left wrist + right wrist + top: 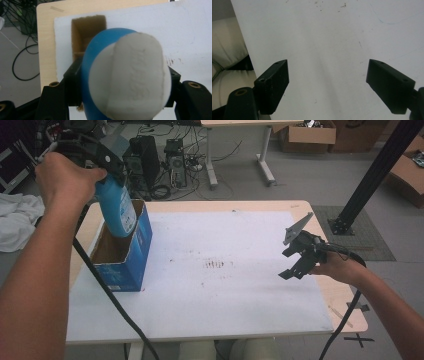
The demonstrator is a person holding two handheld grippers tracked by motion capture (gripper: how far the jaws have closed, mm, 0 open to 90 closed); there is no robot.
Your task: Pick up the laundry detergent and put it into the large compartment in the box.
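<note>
- The left gripper (112, 167) is raised over the left end of the table (235, 206), its jaws pinching a blue bottle (117, 207) by the upper end
- The bottle hangs below those jaws, tilted, its lower part already inside the mouth of an open blue box (131, 257) standing directly beneath them
- In the left gripper view the bottle's pale end (130, 77) sits between the two black jaws, blue body behind it, with the brown inside of the box (86, 32) beyond
- The right gripper (300, 257) hovers well apart to the right, over the white sheet (225, 305); its jaws are spread wide with nothing between them, bare sheet (324, 37) ahead of them
- Judged by looks, the bottle is rigid moulded plastic, smooth and rounded, so likely to slip or swivel in a flat two-jaw pinch; how full or heavy it is cannot be told
- The best hold seems to be across the narrower upper part, where the jaws now sit, keeping the body hanging straight below them
- The box looks like light card, so a bump from the bottle could tip or slide it
</note>
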